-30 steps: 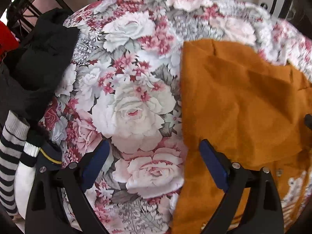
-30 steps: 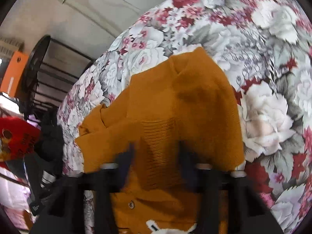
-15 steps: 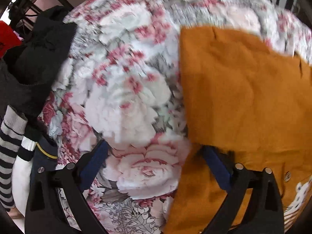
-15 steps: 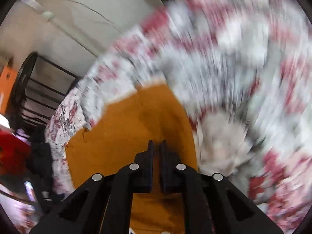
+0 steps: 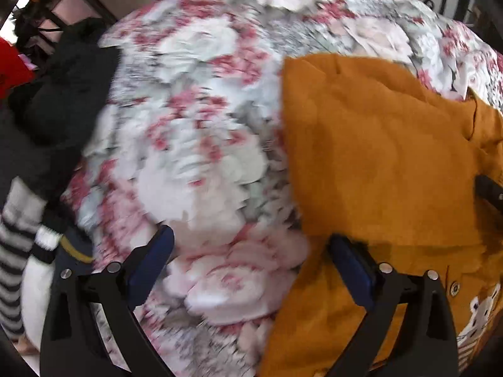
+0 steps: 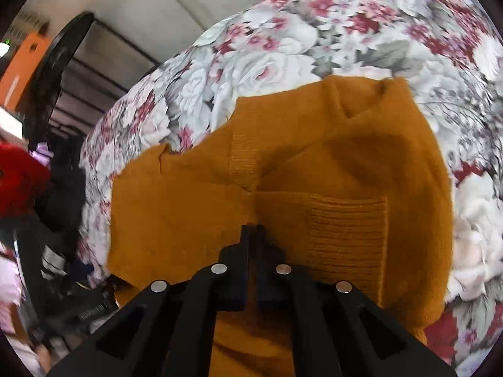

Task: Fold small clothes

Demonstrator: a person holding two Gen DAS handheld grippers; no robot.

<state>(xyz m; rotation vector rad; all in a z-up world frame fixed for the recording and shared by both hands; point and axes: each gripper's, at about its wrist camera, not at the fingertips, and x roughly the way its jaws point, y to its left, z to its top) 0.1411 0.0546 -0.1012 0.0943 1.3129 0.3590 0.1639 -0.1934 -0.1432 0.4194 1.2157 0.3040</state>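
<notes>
On the floral-covered surface point(image 6: 283, 47), the right tool point(image 6: 251, 229), jaws pinched together, risks dragging the mustard-orange knitted cardigan's point(image 6: 345, 172) folded sleeve askew; the left tool point(image 5: 251, 257) gapes empty.

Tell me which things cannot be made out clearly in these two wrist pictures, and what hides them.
- Mustard sweater, right wrist view: its lower part lies behind the shut right hand-held gripper; whether the tips pinch fabric is unclear.
- Animal motif, left wrist view: cut off by the picture edge.
- Floral cloth, left wrist view: motion-blurred.
- Dark clothes pile, left wrist view: blurred, items inseparable.
</notes>
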